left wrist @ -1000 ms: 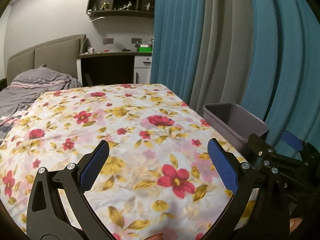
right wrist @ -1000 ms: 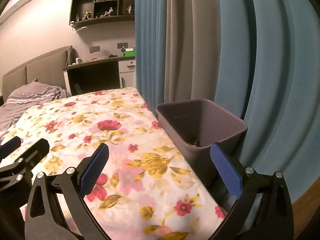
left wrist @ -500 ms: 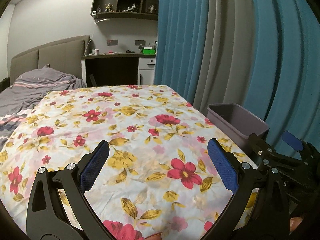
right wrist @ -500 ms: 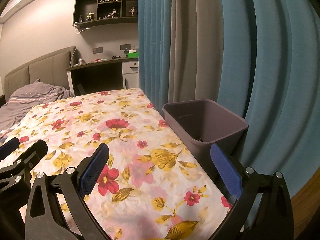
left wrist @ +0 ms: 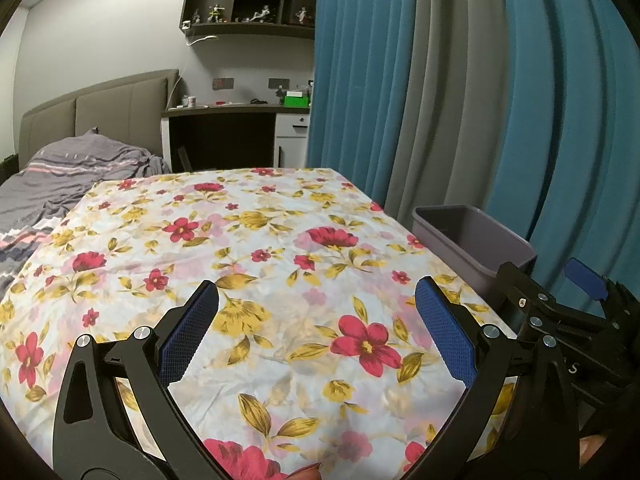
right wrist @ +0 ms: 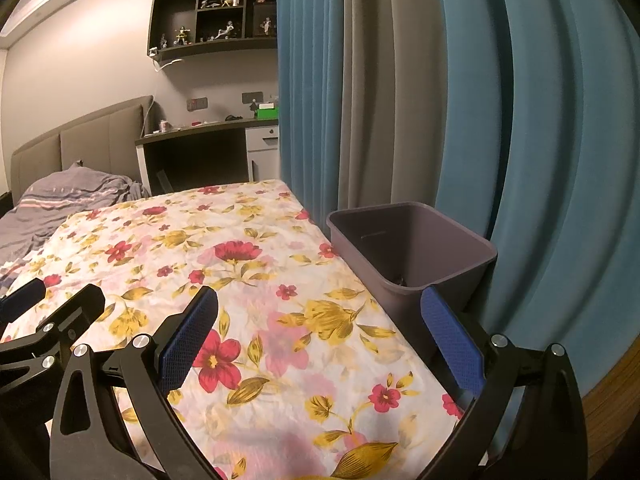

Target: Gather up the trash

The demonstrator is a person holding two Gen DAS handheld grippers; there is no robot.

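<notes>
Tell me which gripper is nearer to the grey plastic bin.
Right. The right gripper hovers beside the grey plastic bin; the left gripper is farther left over the floral cloth.

Black-framed left claw (left wrist: 316,332) and right claw (right wrist: 320,336), blue textured pads, silver screws

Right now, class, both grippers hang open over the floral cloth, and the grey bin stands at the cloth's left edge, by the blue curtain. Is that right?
Not quite. The grey bin stands at the right edge of the floral cloth, as the right wrist view shows. The rest holds: the left gripper and right gripper are open, and the blue curtain hangs beside the bin.
</notes>
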